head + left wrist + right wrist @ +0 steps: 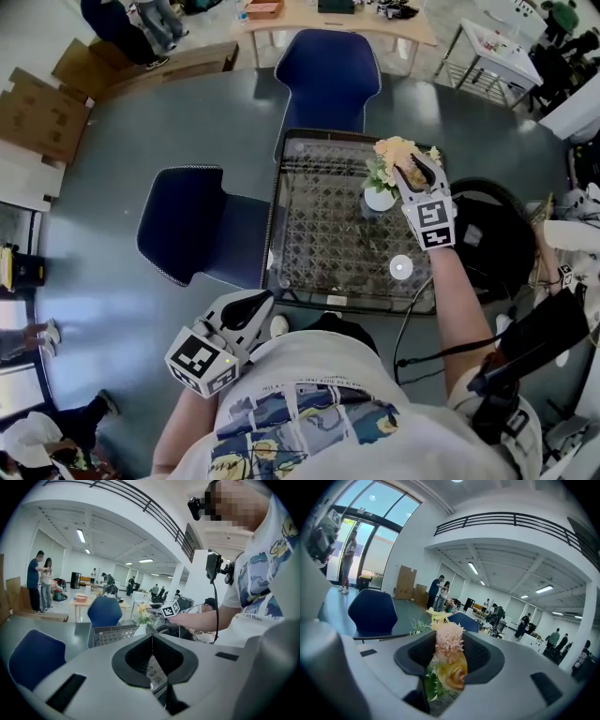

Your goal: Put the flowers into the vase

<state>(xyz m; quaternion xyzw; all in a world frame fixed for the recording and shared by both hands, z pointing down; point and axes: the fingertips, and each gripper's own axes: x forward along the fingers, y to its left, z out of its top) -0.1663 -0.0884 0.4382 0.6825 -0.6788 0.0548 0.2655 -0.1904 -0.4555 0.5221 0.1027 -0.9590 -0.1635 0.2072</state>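
flowers [449, 641]: frilly pink, yellow blooms | vase [380, 199]: round, white | table [314, 234]: wire mesh

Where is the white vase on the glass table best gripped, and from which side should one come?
Grip the vase probably by its rounded body, coming level from the near edge of the table: flowers cover its mouth and the right hand-held gripper hangs over it.

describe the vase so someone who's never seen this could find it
Find the glass-topped table beside the blue chairs. Toward its far right side stands a white vase holding flowers. It is the only upright thing there; the white disc nearby lies flat.
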